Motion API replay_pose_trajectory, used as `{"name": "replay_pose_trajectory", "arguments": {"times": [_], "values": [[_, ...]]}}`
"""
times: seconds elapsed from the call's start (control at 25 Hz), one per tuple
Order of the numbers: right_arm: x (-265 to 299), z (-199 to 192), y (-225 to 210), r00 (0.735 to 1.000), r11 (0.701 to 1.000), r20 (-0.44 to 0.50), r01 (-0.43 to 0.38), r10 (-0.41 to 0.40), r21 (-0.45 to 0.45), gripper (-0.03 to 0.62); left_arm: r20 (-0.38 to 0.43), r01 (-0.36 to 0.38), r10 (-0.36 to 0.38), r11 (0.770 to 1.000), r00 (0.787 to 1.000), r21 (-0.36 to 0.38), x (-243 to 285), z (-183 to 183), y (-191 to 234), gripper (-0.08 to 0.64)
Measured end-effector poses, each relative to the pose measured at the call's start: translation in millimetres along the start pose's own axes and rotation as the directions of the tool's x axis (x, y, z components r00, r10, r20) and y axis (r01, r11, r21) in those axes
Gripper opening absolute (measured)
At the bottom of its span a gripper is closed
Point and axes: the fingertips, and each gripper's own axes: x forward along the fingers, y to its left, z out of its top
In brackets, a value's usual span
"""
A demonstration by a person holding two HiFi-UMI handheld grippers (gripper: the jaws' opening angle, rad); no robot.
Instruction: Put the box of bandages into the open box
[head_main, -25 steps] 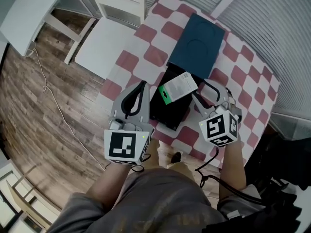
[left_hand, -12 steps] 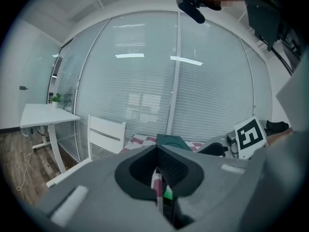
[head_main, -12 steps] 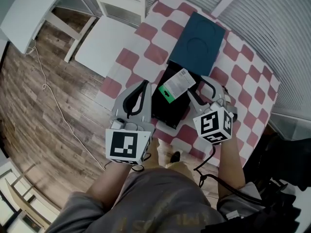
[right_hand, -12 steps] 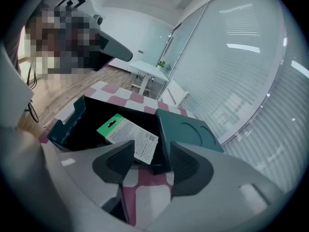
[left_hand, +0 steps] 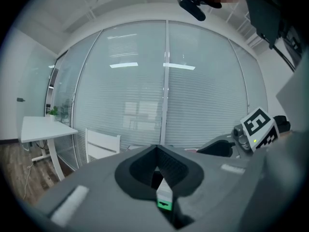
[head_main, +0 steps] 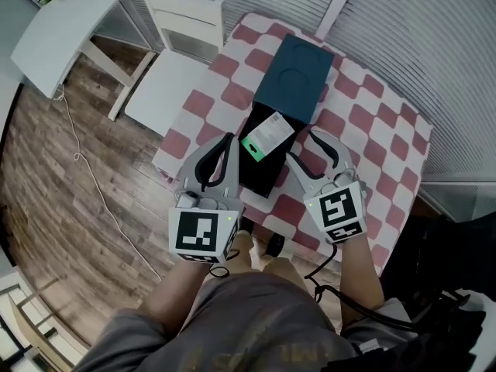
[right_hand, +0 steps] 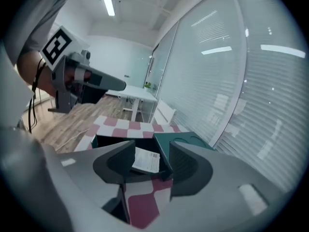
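Note:
The box of bandages (head_main: 267,134), white with a green end, hangs tilted over the open dark box (head_main: 266,175) on the checkered table. My left gripper (head_main: 232,139) is shut on its green end, which shows edge-on between the closed jaws as the bandage box (left_hand: 164,193) in the left gripper view. My right gripper (head_main: 302,147) stands half open just right of the white end. Its jaws have just closed a little. Beyond those jaws in the right gripper view, the bandage box (right_hand: 146,161) is not pressed by either pad. The teal lid (head_main: 295,76) lies behind the open box.
The red-and-white checkered cloth (head_main: 364,134) covers the table. A white chair (head_main: 167,76) and a white desk (head_main: 62,29) stand on the wooden floor to the left, with a cable (head_main: 85,161) trailing there. Window blinds run along the far side.
Both grippers have risen, the bandage box rising with the left one and shifting left over the open box. The right gripper has rolled, its marker cube now facing more upward.

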Motion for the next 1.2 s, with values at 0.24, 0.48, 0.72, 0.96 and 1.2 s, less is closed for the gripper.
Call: {"name": "replay_pose_trajectory", "arguments": {"times": [0.24,0.48,0.72,0.96,1.2], "values": [[-73,51,-10,0.972,0.99,0.224,0.038,-0.067,0.132,0.157,0.1,-0.009,0.002,0.998,0.995,0.069,-19,52,-46,0.0],[-138,75,-18,0.921,0.963,0.348,0.089,-0.177,0.255,0.028,0.172,-0.011,-0.012,0.991,0.985,0.132,-36,87,-97,0.0],[-177,82,-32,0.883,0.945,0.397,0.134,-0.25,0.297,0.026,0.246,-0.031,-0.017,0.981,0.969,0.193,-43,115,-129,0.0],[-193,84,-34,0.866,0.939,0.413,0.161,-0.281,0.303,0.026,0.254,-0.026,-0.027,0.979,0.967,0.203,-51,118,-145,0.0],[-200,84,-37,0.86,0.938,0.419,0.17,-0.29,0.301,0.026,0.259,-0.025,-0.031,0.977,0.965,0.21,-53,118,-152,0.0]]}}
